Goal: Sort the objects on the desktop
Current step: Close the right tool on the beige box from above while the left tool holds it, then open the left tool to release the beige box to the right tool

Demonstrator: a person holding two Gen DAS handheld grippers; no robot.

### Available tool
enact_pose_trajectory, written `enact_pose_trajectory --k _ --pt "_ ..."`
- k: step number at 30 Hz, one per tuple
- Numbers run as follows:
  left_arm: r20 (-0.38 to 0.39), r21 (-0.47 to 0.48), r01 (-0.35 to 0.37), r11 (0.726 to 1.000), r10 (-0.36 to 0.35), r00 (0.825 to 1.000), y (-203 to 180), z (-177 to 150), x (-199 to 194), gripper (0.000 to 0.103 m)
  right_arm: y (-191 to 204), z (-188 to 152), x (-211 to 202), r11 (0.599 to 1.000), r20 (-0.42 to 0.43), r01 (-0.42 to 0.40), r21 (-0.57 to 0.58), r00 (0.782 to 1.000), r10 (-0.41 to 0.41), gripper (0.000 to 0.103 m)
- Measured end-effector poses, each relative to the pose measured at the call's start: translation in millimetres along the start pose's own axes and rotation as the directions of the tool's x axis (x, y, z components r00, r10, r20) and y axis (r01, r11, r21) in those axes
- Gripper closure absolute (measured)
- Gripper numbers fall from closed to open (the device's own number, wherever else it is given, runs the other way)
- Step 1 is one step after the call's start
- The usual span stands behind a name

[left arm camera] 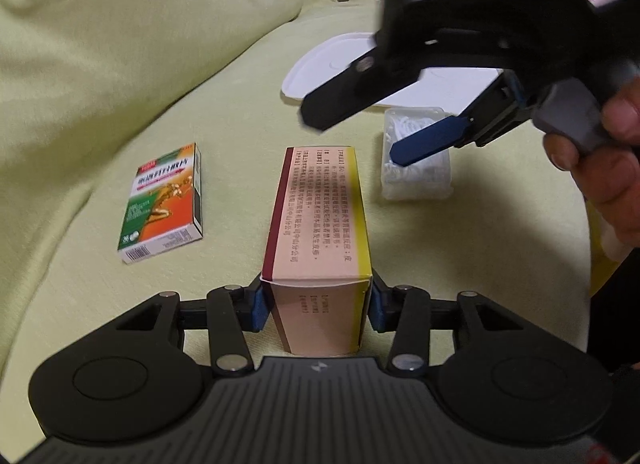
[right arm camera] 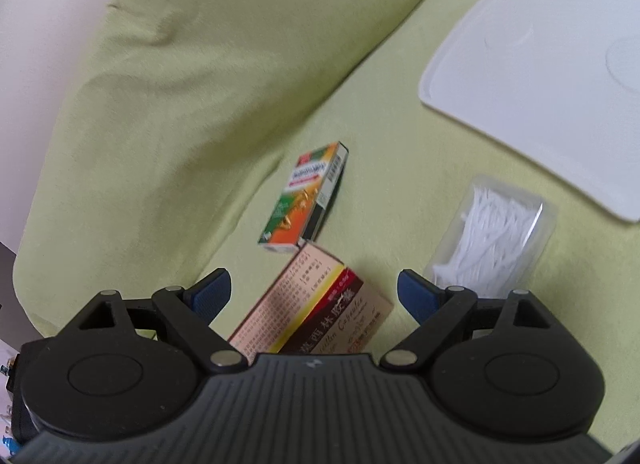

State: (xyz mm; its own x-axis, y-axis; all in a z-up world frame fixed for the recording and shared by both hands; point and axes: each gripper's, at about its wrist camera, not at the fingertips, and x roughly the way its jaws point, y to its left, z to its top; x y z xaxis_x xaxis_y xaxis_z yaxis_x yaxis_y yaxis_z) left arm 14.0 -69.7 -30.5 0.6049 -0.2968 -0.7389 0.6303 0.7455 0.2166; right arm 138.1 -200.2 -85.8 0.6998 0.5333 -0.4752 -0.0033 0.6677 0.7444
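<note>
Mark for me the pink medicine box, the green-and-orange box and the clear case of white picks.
pink medicine box (left arm camera: 318,220), left wrist view, on its printed top face.
green-and-orange box (left arm camera: 164,200), left wrist view, middle of its front panel.
clear case of white picks (right arm camera: 494,236), right wrist view, on the lid over the picks.

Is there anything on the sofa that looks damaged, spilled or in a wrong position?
Nothing stands out. The left gripper holds the pink medicine box squarely. The green and orange box, the clear box of white picks and the white lid lie flat and closed; nothing has spilled.
</note>
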Motion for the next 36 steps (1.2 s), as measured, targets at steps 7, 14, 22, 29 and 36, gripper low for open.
enact_pose_trajectory --k 7,14,22,29,36 --pt "0.023 0.082 -0.075 0.994 0.073 0.997 -21 -2 -4 0.054 3 -8 7 1.0 -0.047 -0.012 0.017 0.999 0.013 0.014" --pt "0.043 0.197 -0.16 0.967 0.154 0.987 -50 -3 -3 0.054 -6 -12 14 0.995 -0.115 0.002 0.096 0.993 0.009 0.03" --pt "0.072 0.332 -0.236 0.913 0.225 0.972 -83 -6 -2 0.052 -16 -15 18 0.987 -0.155 0.055 0.152 0.987 -0.031 0.035" --pt "0.045 0.201 -0.082 0.976 0.075 0.996 -61 0 -14 0.041 -13 -12 13 0.992 -0.155 0.053 0.114 0.987 -0.035 0.051" --pt "-0.01 0.019 0.054 0.998 -0.054 0.998 -21 -2 -12 0.038 -4 -9 11 0.997 -0.159 0.052 0.05 0.986 -0.043 0.06"
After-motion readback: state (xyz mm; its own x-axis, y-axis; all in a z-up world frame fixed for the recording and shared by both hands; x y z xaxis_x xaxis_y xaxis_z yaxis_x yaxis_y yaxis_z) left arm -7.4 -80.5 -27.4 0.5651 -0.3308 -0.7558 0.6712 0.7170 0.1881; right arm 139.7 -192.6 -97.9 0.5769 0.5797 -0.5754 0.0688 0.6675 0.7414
